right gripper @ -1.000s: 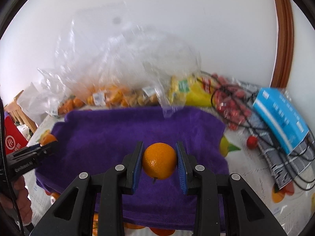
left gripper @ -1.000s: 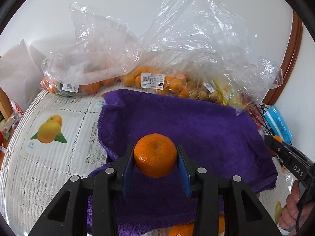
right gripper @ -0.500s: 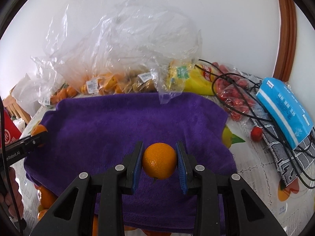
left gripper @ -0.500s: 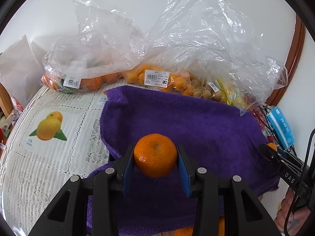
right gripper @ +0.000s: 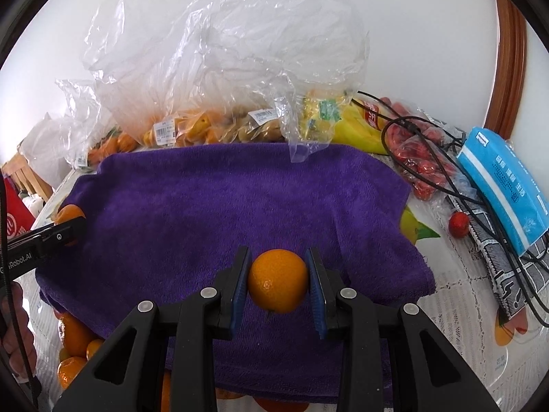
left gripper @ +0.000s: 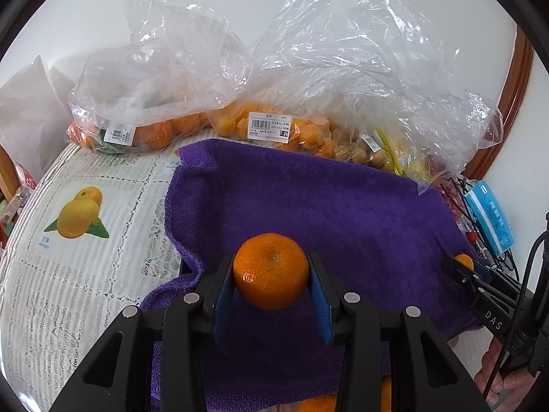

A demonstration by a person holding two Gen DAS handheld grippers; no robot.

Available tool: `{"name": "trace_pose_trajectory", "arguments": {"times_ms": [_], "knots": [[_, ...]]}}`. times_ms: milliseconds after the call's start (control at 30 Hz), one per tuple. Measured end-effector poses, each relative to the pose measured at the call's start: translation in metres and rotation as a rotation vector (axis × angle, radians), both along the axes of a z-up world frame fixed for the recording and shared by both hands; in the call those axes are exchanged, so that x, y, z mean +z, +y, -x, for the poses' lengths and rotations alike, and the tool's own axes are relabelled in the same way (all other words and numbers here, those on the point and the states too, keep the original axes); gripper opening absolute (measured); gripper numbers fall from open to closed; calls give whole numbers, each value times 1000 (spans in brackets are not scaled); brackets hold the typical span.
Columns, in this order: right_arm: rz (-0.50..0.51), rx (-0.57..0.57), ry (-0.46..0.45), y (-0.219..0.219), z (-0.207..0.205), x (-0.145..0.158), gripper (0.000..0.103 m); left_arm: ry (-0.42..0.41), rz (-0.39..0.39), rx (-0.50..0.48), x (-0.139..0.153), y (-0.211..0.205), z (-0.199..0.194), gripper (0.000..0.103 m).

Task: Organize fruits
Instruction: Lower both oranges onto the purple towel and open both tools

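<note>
Underneath, spreading across the whole scene: a white lace-patterned tablecloth printed with yellow fruit pictures (left gripper: 79,213), backing onto a plain white wall (left gripper: 240,7) with a curved brown wooden trim (right gripper: 507,68) at the right. Lying over the middle of it, a thick purple terry towel (left gripper: 308,206), rumpled along its left edge. Crowding the far edge of that towel, crinkled clear plastic bags with price labels: one holding orange mandarins (left gripper: 151,134) at the left, one holding small orange kumquats (left gripper: 305,134) beside it, then a bag of small tan round fruits (left gripper: 353,152), a yellow banana bunch (right gripper: 353,127) and a clear bag of red cherry tomatoes (right gripper: 425,164). Sitting loose on the cloth near black cables, a single red cherry tomato (right gripper: 459,224); resting just beyond it, a blue soft tissue pack (right gripper: 501,185). Peeking out from under the towel's near left corner, a heap of loose oranges (right gripper: 73,336). Hovering above the towel's near half, the black left gripper with blue pads (left gripper: 271,288), clamping a dimpled orange mandarin (left gripper: 271,271) squarely between its fingers, clear of the fabric. Hanging likewise over the towel's near right part, the black right gripper with blue pads (right gripper: 278,286), pinching a smooth round orange (right gripper: 278,285) between both pads, also off the cloth.
</note>
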State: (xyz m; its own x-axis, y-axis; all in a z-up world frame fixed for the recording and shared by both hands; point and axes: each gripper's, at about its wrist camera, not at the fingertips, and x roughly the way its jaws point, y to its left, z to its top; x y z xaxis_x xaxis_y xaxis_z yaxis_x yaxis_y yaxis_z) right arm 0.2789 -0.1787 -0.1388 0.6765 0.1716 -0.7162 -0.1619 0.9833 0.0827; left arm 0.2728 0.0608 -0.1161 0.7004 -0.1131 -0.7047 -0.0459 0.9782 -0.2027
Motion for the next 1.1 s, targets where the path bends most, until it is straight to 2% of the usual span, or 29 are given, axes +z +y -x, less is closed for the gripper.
{"name": "trace_pose_trajectory", "arguments": {"times_ms": [600, 667, 833, 1100], "knots": [[1, 6, -3, 3, 2, 2, 32, 39, -28, -51, -6, -13, -4, 39], [-7, 6, -5, 2, 3, 3, 35, 49, -32, -60, -8, -15, -4, 39], [-24, -8, -14, -1, 4, 7, 54, 64, -37, -70, -12, -16, -7, 39], [-46, -34, -14, -4, 6, 9, 58, 70, -41, -83, -14, -20, -7, 39]]}}
